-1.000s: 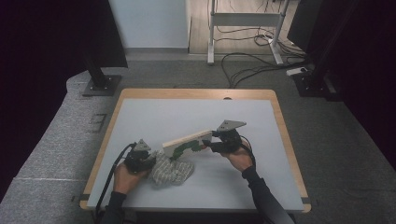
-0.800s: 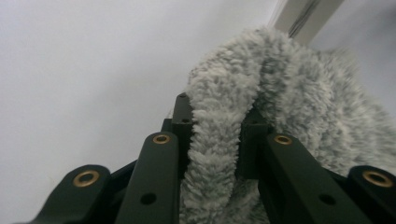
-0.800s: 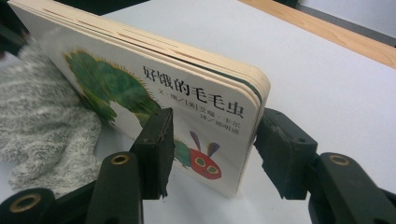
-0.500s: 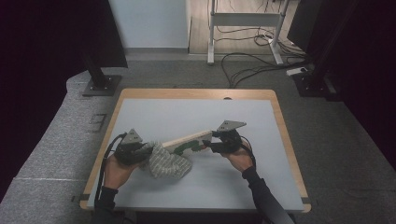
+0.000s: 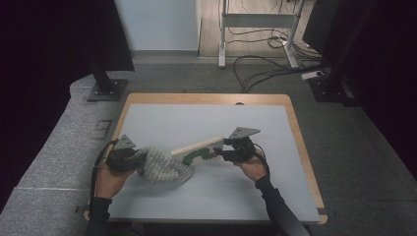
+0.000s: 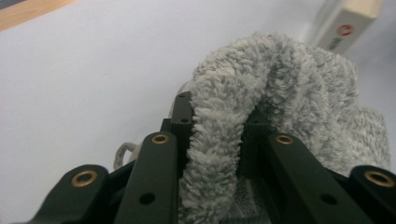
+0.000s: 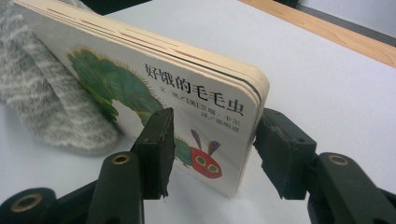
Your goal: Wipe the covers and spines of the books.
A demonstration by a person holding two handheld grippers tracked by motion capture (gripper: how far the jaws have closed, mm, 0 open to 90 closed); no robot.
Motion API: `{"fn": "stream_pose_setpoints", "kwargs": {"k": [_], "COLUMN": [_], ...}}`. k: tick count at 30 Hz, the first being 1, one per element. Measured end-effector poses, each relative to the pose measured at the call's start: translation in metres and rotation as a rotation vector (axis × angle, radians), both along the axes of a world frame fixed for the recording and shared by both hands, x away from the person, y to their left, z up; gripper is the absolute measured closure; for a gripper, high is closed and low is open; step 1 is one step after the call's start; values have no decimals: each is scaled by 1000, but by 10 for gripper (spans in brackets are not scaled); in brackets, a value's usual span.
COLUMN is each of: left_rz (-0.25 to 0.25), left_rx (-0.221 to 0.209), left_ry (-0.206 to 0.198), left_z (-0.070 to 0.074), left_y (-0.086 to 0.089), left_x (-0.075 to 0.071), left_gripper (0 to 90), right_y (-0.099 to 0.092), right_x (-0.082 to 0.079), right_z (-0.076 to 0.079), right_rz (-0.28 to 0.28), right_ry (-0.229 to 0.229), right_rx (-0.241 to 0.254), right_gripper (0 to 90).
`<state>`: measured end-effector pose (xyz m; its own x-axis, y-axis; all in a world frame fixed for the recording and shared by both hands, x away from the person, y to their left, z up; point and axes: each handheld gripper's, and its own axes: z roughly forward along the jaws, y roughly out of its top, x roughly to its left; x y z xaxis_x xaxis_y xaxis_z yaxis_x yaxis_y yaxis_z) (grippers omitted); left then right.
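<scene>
A grey fuzzy sock (image 5: 164, 168) lies on the pale table top (image 5: 206, 118), left of centre. My left gripper (image 5: 138, 159) is shut on the sock's left end; in the left gripper view its jaws pinch a thick fold of the sock (image 6: 280, 84) at my left gripper (image 6: 217, 114). A board book (image 5: 197, 146) with a green caterpillar on its cover is held tilted, its far end resting against the sock. My right gripper (image 5: 220, 153) is shut on the book's near corner. In the right gripper view, the book (image 7: 154, 79) sits between the jaws of my right gripper (image 7: 212, 137), the sock (image 7: 42, 102) behind it.
The table has a wooden rim (image 5: 300, 142). A black stand base (image 5: 105, 88) sits on the floor at the back left. Cables (image 5: 265, 73) and a desk frame (image 5: 255, 22) lie beyond the far edge.
My left gripper has moved left with the sock, drawing it out leftward from beside the book. The right gripper and the book have stayed in place.
</scene>
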<state>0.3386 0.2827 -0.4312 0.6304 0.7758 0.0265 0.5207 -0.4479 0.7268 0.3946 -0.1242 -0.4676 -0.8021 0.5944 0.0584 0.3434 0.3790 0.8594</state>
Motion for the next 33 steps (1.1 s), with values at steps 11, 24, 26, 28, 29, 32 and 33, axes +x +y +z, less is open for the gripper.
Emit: {"fn": "stream_pose_setpoints", "kwargs": {"k": [11, 24, 26, 28, 29, 32, 33], "left_rz": [119, 137, 124, 117, 113, 116, 116], "left_rx": [43, 43, 31, 22, 25, 26, 17], "left_ry": [-27, 27, 57, 90, 105, 140, 152], "left_z": [23, 8, -2, -12, -17, -31, -34], "left_y": [36, 22, 17, 13, 11, 8, 8], "left_x": [7, 30, 36, 41, 44, 49, 51], "left_gripper": [731, 706, 695, 677, 665, 620, 597], "right_y": [0, 0, 0, 0, 0, -1, -1], "right_x": [1, 0, 0, 0, 0, 0, 0], "right_z": [0, 0, 0, 0, 0, 0, 0], "right_rz": [-1, -2, -2, -2, -2, -2, -3], "right_ry": [1, 1, 1, 1, 1, 1, 2], "right_rx": [-1, 1, 1, 1, 1, 2, 3], "right_gripper": [471, 473, 473, 474, 475, 476, 476]}}
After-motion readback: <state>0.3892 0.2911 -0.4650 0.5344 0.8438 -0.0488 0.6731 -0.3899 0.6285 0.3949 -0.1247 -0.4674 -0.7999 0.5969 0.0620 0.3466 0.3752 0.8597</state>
